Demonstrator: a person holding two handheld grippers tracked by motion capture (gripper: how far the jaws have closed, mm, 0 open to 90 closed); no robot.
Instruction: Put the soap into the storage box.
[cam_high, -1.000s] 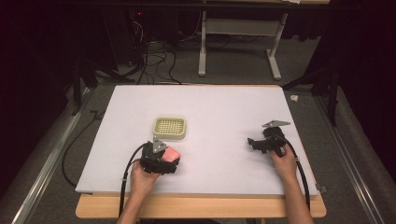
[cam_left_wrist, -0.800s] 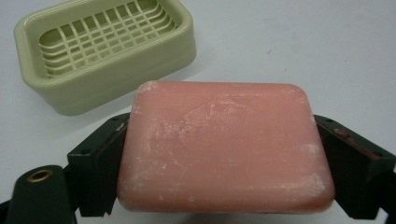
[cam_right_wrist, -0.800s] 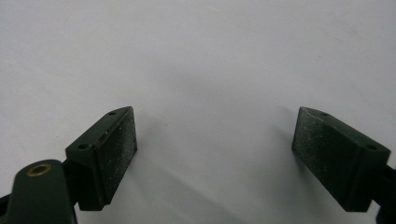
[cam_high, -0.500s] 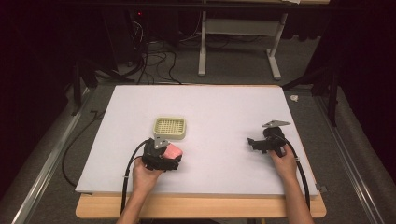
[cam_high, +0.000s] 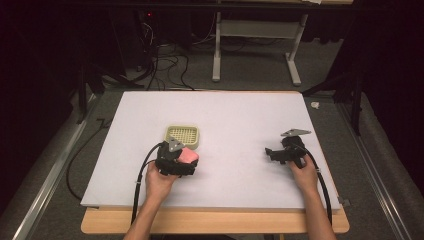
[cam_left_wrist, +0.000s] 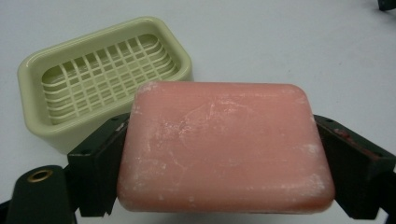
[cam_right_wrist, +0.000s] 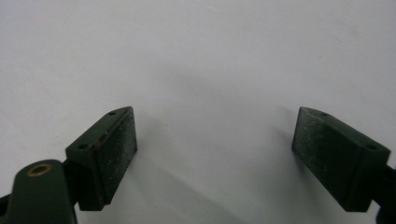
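A pink bar of soap (cam_left_wrist: 224, 147) is clamped flat between the jaws of my left gripper (cam_high: 187, 159), which is shut on it; the same soap (cam_high: 188, 156) shows pink in the high view. Just beyond it a pale green soap dish (cam_left_wrist: 100, 79) with a slotted grid bottom stands empty on the table; in the high view the dish (cam_high: 183, 135) lies just above the left gripper. At the right side of the table my right gripper (cam_right_wrist: 215, 149) rests low over the bare white surface, its jaws wide apart with nothing between them; from above that right gripper (cam_high: 272, 153) points left.
A white board (cam_high: 235, 120) covers the wooden table (cam_high: 215, 222). Black cables trail from both grippers toward the front edge. Beyond the table's far edge stand desk legs (cam_high: 216, 45) and floor cables.
My left gripper with the soap has moved slightly up the picture, toward the soap dish. The right gripper has stayed put.
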